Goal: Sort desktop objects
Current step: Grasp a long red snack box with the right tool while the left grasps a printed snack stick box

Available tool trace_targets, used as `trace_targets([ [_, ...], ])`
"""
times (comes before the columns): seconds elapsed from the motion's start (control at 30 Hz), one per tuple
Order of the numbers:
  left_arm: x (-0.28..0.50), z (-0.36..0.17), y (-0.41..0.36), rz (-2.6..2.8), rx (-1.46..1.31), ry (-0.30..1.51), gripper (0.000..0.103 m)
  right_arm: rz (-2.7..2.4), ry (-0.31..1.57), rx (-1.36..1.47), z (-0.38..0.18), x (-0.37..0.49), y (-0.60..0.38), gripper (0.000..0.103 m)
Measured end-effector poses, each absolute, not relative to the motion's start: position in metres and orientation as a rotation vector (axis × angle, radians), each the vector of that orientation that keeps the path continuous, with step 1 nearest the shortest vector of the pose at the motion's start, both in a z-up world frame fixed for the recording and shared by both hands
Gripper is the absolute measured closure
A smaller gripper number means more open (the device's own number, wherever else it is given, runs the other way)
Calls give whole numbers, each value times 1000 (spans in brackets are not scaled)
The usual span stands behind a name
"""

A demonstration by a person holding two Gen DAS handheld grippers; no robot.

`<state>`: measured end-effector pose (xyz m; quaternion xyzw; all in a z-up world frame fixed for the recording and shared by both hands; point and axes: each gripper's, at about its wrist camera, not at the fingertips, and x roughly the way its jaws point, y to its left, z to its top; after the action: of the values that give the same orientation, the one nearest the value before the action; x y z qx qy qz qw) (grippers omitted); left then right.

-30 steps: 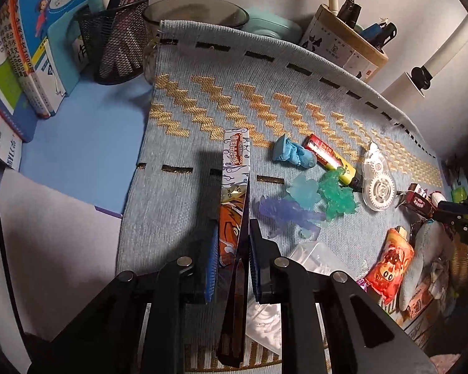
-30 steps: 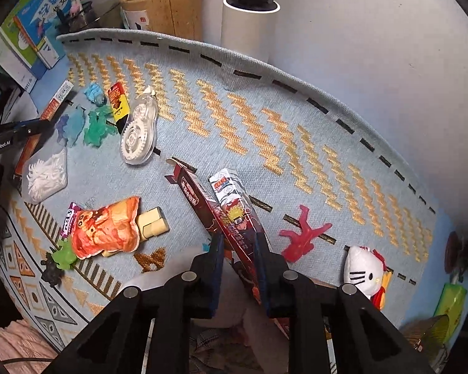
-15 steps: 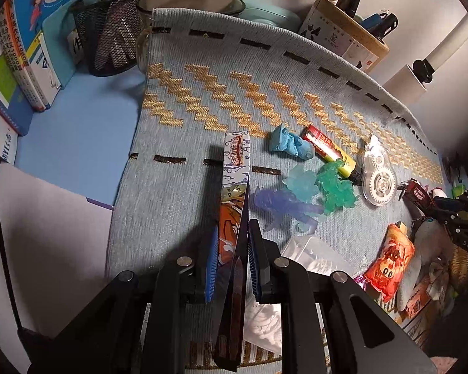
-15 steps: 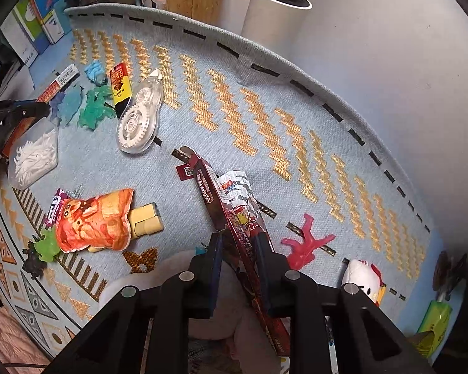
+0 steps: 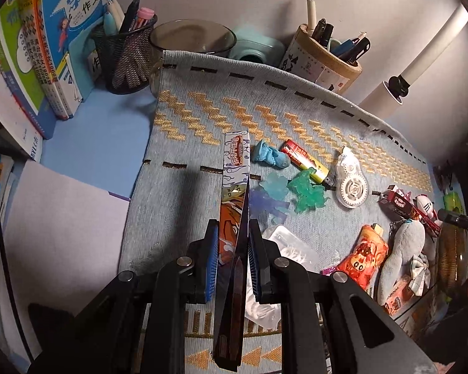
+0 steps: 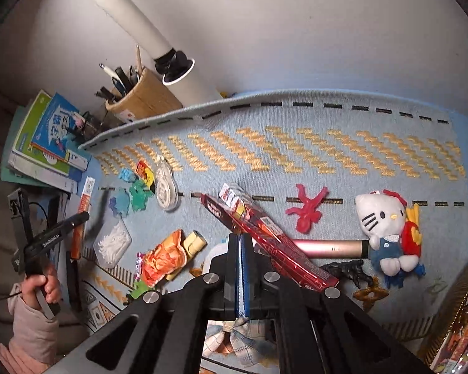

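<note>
I read "学霸 作文" on the blue book (image 5: 75, 15) beside the mesh pen cup (image 5: 126, 59), and "GenRobot.AI" on the left gripper (image 6: 59, 233).

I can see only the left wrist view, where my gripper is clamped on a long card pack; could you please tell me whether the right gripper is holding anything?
Observer: No. The right gripper has its jaws closing with nothing between them; the red foil packs lie on the mat just beside its fingers.
Operator: Thank you. Is anything lying under those packs?
Observer: Yes, a pink metallic tube sticks out from beneath their near end towards a white plush cat.
Operator: And is there anything between the packs and the plush further up the mat?
Observer: A red toy figure lies flat there, clear of both.
</note>
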<state>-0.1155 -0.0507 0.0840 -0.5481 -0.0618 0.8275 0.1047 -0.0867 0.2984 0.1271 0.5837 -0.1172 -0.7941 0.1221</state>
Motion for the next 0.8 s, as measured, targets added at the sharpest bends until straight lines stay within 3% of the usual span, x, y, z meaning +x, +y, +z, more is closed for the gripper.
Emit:
trace_targets([
  [0.1, -105, 85, -48, 2429, -1621, -181, 88, -2255, -190, 1763, 115, -83, 289, 96],
  [0.27, -88, 88, -46, 2410, -1606, -159, 88, -2247, 223, 1752, 110, -76, 274, 94],
  [0.3, -85, 89, -47, 2410, -1607, -158, 88, -2241, 263, 1739, 112, -75, 272, 91],
  [0.37, -85, 87, -48, 2407, -1609, -181, 88, -2214, 325, 1722, 115, -73, 269, 73],
  [0.43, -86, 86, -51, 2406, -1614, -213, 88, -2200, 367, 1709, 118, -74, 268, 69],
  [0.8, -95, 73, -59, 2388, -1651, -262, 88, -2058, 684, 1775, 84, -99, 258, 68],
])
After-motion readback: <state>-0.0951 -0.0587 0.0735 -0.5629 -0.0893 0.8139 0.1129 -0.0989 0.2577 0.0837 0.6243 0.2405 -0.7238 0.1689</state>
